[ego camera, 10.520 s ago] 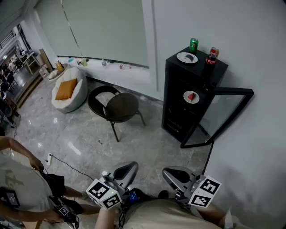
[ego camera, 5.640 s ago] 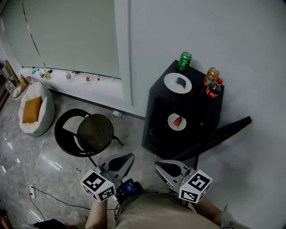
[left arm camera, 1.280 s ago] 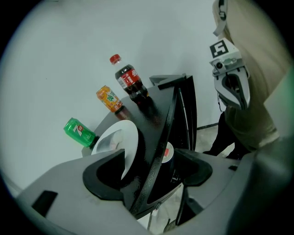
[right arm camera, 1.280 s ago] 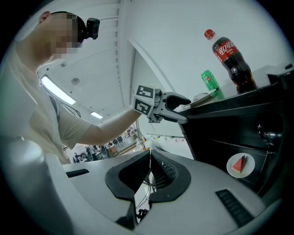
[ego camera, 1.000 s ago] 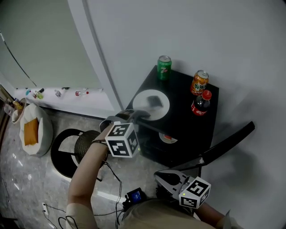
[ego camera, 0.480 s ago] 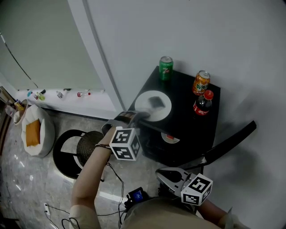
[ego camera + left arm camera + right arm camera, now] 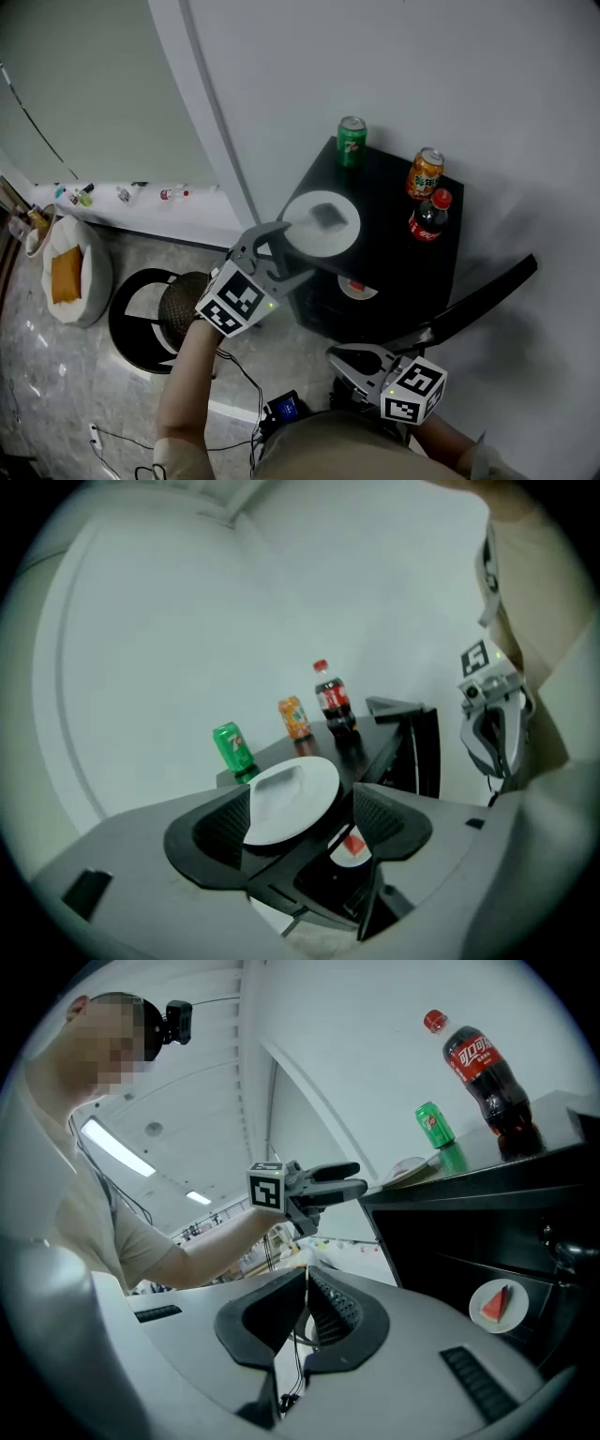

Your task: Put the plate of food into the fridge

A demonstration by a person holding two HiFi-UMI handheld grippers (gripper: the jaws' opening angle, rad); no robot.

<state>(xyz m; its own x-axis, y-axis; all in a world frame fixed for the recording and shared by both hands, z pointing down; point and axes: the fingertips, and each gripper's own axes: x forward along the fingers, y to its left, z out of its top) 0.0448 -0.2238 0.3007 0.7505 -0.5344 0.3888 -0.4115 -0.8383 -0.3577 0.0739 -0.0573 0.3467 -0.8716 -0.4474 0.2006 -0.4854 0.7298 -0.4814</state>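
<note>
Rolled and lifted since a moment ago, left gripper [image 7: 298, 249] is beside the white plate [image 7: 307, 240] on the fridge [image 7: 394, 202], fingers released; right gripper [image 7: 336, 356] fingers clenched, empty.

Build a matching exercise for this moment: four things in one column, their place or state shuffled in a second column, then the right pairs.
Things:
1. green can
2. plate with the red slice
3. left tool
4. right tool

Places or states:
A. jaws shut, nothing between them
B. on a shelf inside the fridge
C. jaws apart, aimed at the white plate
D. standing on the fridge top, near the wall

Pairs: 1-D; 2-B; 3-C; 4-A
</note>
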